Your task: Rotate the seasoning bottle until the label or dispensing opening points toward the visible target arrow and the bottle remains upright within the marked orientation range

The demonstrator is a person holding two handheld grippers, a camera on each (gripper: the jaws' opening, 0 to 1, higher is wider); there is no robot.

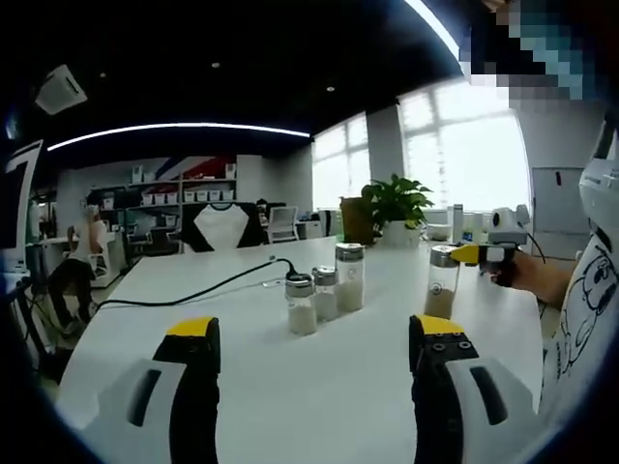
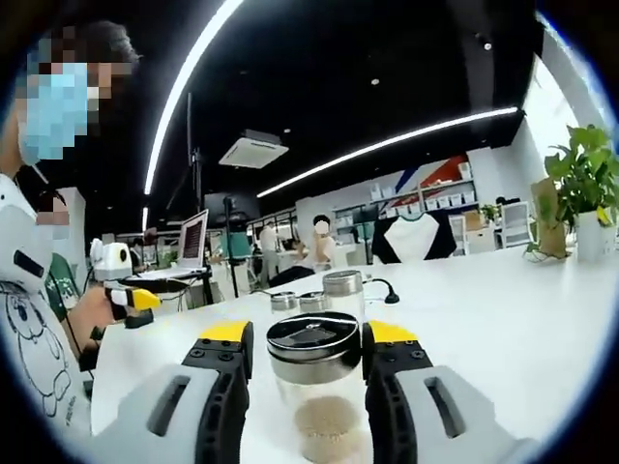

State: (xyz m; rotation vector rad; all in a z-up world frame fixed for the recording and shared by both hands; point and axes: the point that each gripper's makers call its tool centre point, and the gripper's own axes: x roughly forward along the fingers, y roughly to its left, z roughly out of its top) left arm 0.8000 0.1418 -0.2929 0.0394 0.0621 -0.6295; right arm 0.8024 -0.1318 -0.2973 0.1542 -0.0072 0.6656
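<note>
A glass seasoning bottle with a dark metal lid and pale grains at its bottom stands upright on the white table. My right gripper is shut on it, one yellow-tipped jaw pressing each side of the lid. From the left gripper view, that same bottle stands at the right with the right gripper at its cap. My left gripper is open wide above the table, with nothing between its jaws. Three more bottles stand clustered ahead of it, a short way off.
A black cable runs across the table toward the bottle cluster. A potted plant stands at the far table edge. The left gripper shows at the left, held by a person. A laptop and seated people are beyond.
</note>
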